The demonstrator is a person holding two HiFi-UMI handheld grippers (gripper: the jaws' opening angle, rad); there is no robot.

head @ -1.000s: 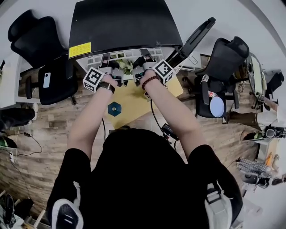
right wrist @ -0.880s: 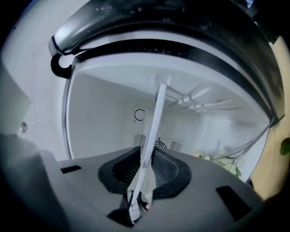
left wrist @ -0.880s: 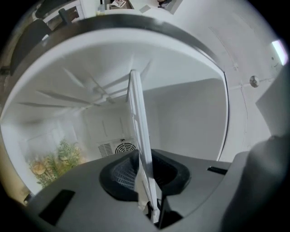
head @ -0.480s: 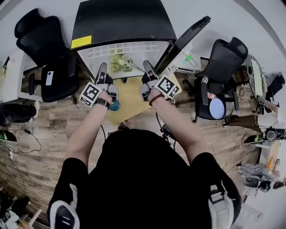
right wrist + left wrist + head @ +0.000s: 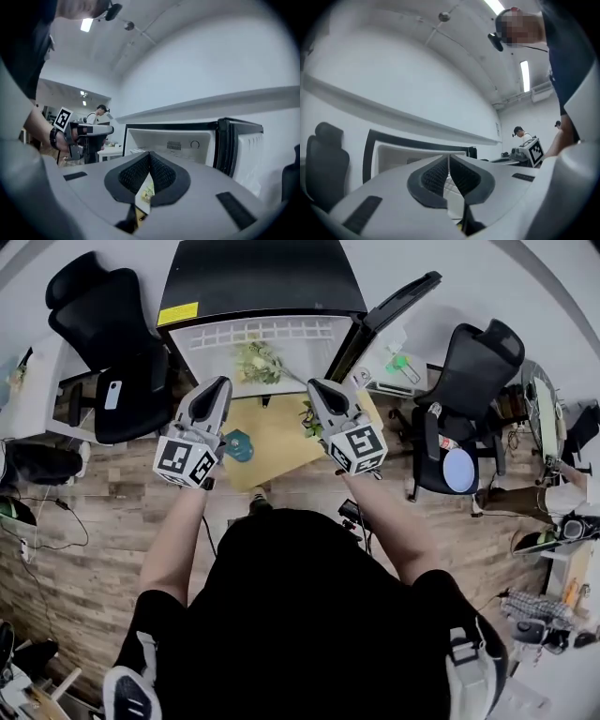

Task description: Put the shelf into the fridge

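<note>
The small black fridge [image 5: 262, 277] stands open, with its door [image 5: 394, 306] swung to the right. The white wire shelf [image 5: 272, 334] lies inside the fridge, with leafy greens [image 5: 255, 362] at its front edge. My left gripper [image 5: 217, 385] and right gripper [image 5: 317, 387] are raised in front of the opening, apart from the shelf. Both are shut with nothing between their jaws. In the left gripper view the closed left gripper [image 5: 449, 157] points at the white interior of the fridge [image 5: 393, 154]. In the right gripper view the right gripper [image 5: 150, 154] faces the fridge [image 5: 173, 140] and its door [image 5: 229, 140].
A yellow mat [image 5: 277, 442] with a blue hexagonal object [image 5: 238, 444] lies on the wooden floor before the fridge. Black office chairs stand at the left [image 5: 112, 334] and right [image 5: 469, 362]. Another person [image 5: 101, 112] with grippers is off to the side.
Both grippers have drawn back from the fridge mouth and risen toward the head camera. The shelf has stayed inside the fridge, no longer touched.
</note>
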